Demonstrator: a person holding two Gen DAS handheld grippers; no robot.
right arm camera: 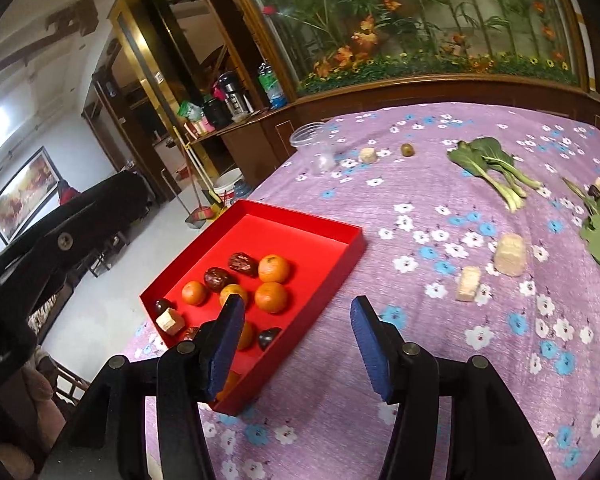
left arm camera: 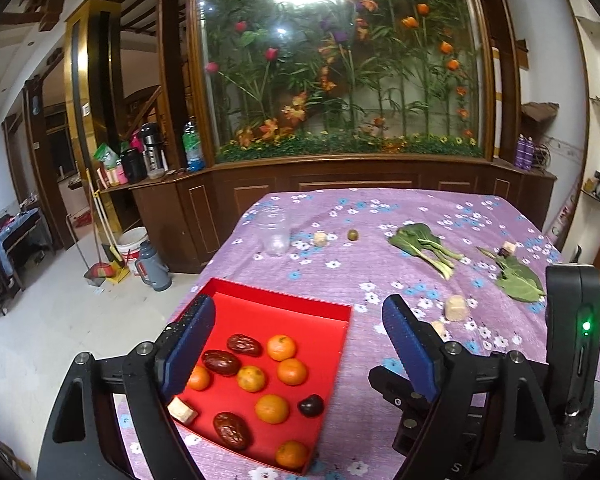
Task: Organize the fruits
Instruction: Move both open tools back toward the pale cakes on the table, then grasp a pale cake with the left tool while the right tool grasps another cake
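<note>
Surface (right arm camera: pixel 340 420): a table under a purple cloth printed with white and blue flowers, bearing everything below.

Shallow red cardboard tray (left arm camera: pixel 284 298), near the surface's left edge: it holds most of the fruit, namely small orange mandarins (left arm camera: pixel 281 347), wrinkled dark red dates (left arm camera: pixel 221 362) and a dark plum-like fruit (left arm camera: pixel 311 405). One pale tan cube (left arm camera: pixel 182 410), apparently not a fruit, also lies in the tray.

Left gripper (left arm camera: pixel 300 344): open and empty, poised above the tray's right half. Right gripper (right arm camera: pixel 296 344): likewise open and empty, over the tray's near right corner.

Leafy green vegetables with pale stalks (right arm camera: pixel 488 164): two bunches on the right of the cloth, well apart from the tray.

Clear plastic jar (left arm camera: pixel 276 230): at the far left of the cloth; its contents cannot be told.

Pale tan blocks (right arm camera: pixel 510 254): several scattered on the cloth, right of the tray and beside the jar.

Small round greenish-brown fruit (left arm camera: pixel 353 235): alone on the far cloth, between jar and greens.

Progress, as judged: sorting is nearly complete. The far greenish fruit appears to be the one piece left outside; the cube in the tray may need removing.
</note>
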